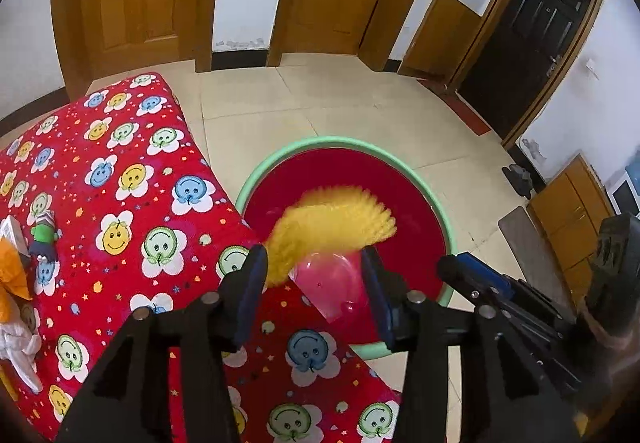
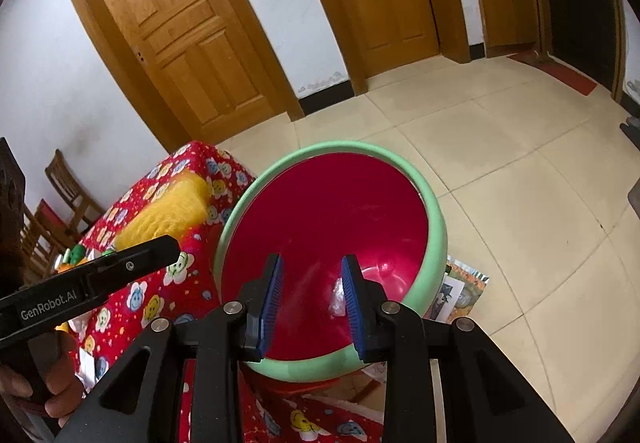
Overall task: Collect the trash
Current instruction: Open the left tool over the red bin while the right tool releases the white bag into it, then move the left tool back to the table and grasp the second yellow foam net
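My left gripper (image 1: 316, 275) is shut on a brush with a pink plastic body (image 1: 332, 283) and yellow bristles (image 1: 332, 223), held at the table edge over the basin. The basin (image 1: 280, 159) is red inside with a green rim and stands beside the table. In the right wrist view my right gripper (image 2: 312, 283) is open and empty, hovering over the basin (image 2: 436, 227). A small clear crumpled scrap (image 2: 337, 297) lies inside the basin. The left gripper's body (image 2: 100, 283) and the yellow bristles (image 2: 168, 211) show at the left there.
The table (image 1: 120, 179) has a red cloth with smiley flowers. On its left lie a green toy (image 1: 44, 233), an orange piece (image 1: 12, 275) and white crumpled paper (image 1: 20, 355). Printed paper (image 2: 460, 291) lies on the tiled floor beside the basin. Wooden doors stand behind.
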A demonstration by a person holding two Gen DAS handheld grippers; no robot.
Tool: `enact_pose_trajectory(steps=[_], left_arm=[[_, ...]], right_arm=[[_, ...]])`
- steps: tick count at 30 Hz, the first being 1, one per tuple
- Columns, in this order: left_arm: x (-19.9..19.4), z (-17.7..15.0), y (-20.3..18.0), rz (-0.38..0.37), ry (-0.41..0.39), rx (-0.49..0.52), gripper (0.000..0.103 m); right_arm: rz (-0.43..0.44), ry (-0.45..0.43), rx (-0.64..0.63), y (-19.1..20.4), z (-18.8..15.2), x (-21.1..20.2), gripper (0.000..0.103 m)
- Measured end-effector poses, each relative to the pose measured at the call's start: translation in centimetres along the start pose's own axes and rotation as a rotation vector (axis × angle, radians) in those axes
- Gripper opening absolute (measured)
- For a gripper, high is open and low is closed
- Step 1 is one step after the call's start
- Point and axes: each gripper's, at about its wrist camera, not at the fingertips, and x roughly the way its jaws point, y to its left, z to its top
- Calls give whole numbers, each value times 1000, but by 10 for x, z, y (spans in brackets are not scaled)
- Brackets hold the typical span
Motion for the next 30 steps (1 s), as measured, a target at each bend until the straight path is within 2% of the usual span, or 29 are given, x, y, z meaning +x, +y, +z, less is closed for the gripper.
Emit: enact_pose_trajectory(steps=[5, 7, 13, 26, 30], left_arm=[[-12, 0, 0, 4, -22, -4, 49], [-17, -1, 2, 6, -28, -13, 49], [-44, -10, 13, 17, -59, -53, 49], [-96, -33, 67, 82, -88, -156, 49], [-111, -48, 86, 117, -94, -191, 49]], right_arm=[[3, -12, 0, 1, -1, -6, 32], [5, -16, -2, 3, -1, -9, 38], [21, -28, -23, 15, -1, -18, 42], [78, -4, -95, 57, -14, -30, 47], [92, 2, -115, 69, -20, -34, 58]])
